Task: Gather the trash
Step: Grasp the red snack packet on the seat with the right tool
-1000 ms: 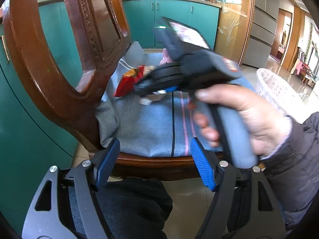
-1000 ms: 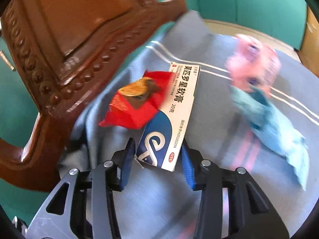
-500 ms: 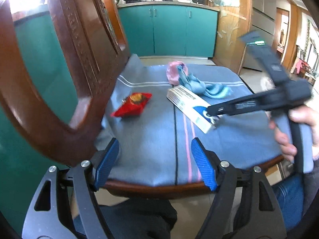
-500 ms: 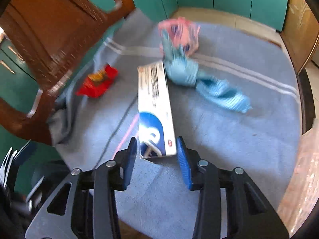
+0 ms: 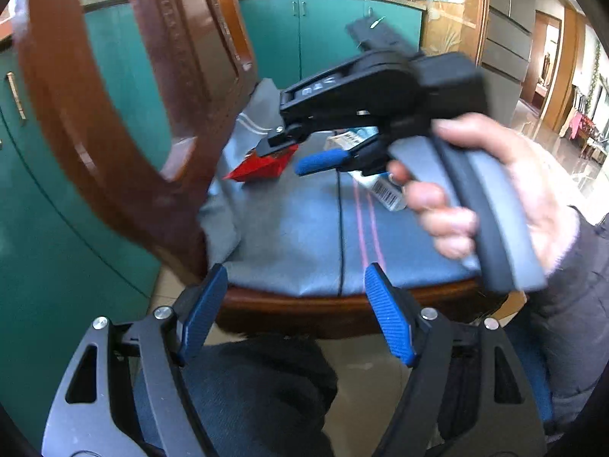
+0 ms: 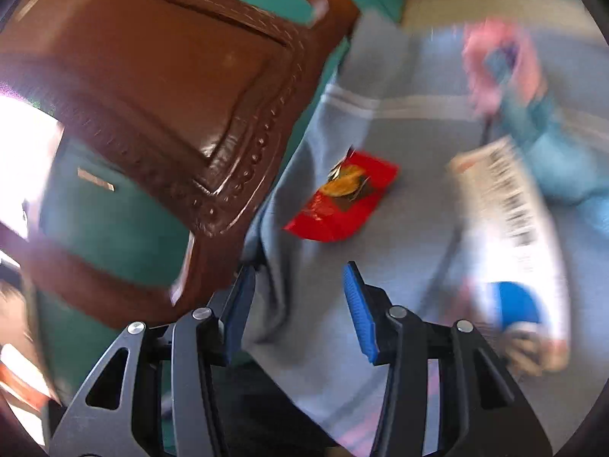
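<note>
A red snack wrapper [image 6: 342, 202] lies on the grey-blue chair cushion [image 6: 399, 259] near the chair back; it also shows in the left wrist view [image 5: 262, 165]. A white and blue ointment box [image 6: 510, 243] lies on the cushion to its right, partly seen in the left wrist view [image 5: 384, 186]. A pink and light blue bundle [image 6: 510, 87] lies further back. My right gripper [image 6: 297, 304] is open and empty, a little short of the wrapper; in the left wrist view [image 5: 297, 156] it hovers over the wrapper. My left gripper [image 5: 297, 312] is open and empty at the seat's front edge.
The carved wooden chair back [image 5: 133, 95] rises close on the left. Teal cabinets [image 5: 323, 34] stand behind, with tiled floor beyond. The wooden seat rim [image 5: 342, 308] runs just ahead of my left gripper.
My right gripper has let go of the ointment box, which now lies on the cushion, and has swung left toward the red wrapper with its jaws open. The left gripper barely moved.
</note>
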`<state>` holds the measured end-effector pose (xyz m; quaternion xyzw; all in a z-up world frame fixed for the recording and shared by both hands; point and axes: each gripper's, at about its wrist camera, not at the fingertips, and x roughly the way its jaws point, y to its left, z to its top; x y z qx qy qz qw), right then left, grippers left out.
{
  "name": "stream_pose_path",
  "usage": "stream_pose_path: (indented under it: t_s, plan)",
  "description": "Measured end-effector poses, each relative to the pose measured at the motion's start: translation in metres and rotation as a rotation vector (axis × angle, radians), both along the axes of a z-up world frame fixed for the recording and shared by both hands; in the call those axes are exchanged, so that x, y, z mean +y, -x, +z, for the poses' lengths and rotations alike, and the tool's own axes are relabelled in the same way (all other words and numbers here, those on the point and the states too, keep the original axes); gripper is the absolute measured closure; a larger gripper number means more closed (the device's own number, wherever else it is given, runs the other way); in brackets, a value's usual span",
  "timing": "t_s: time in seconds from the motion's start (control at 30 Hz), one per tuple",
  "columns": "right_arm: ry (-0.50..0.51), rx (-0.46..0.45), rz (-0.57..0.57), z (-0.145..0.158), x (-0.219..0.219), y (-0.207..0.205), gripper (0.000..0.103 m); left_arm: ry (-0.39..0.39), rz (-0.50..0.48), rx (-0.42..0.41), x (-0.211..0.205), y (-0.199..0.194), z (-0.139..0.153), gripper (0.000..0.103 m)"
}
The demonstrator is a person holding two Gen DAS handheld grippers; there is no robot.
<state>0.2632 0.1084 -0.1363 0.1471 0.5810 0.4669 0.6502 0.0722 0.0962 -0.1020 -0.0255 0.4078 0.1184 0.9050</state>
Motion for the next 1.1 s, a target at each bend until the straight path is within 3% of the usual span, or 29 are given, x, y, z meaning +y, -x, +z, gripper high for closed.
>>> stream_pose_path:
  t_s: [0.17,0.3,0.47,0.57,0.6,0.73,0.93,1.03,1.1]
  plan:
    - [-0.024,0.175,-0.1,-0.031,0.019,-0.019,0.052,-0.01,0.015,0.005,0.005,0.008,0.003,0.028]
    - [-0.029,0.23,-0.165,-0.047,0.023,-0.027,0.047,-0.009,0.012,0.005,0.004,0.008,0.003,0.028]
    - [-0.036,0.2,-0.173,-0.046,0.028,-0.029,0.052,-0.004,0.012,0.009,0.002,0.008,0.001,0.027]
    - [-0.039,0.219,-0.162,-0.055,0.034,-0.031,0.083,-0.002,0.013,0.01,0.001,0.008,0.002,0.027]
    - [-0.041,0.233,-0.163,-0.06,0.036,-0.031,0.097,-0.001,0.013,0.01,0.002,0.007,0.002,0.027]
    - [-0.032,0.202,-0.169,-0.058,0.026,-0.03,0.101,0.003,0.01,0.006,0.002,0.007,0.003,0.027]
    - [0.011,0.059,-0.15,-0.025,0.012,-0.02,0.101,0.008,0.002,0.008,0.0,0.006,0.0,0.027]
    - [-0.001,0.081,-0.103,-0.023,0.022,-0.017,0.101,0.005,-0.004,0.008,-0.003,0.007,0.0,0.027]
    - [0.016,0.038,-0.105,-0.019,0.024,-0.013,0.101,0.004,-0.004,0.007,-0.002,0.007,0.001,0.027]
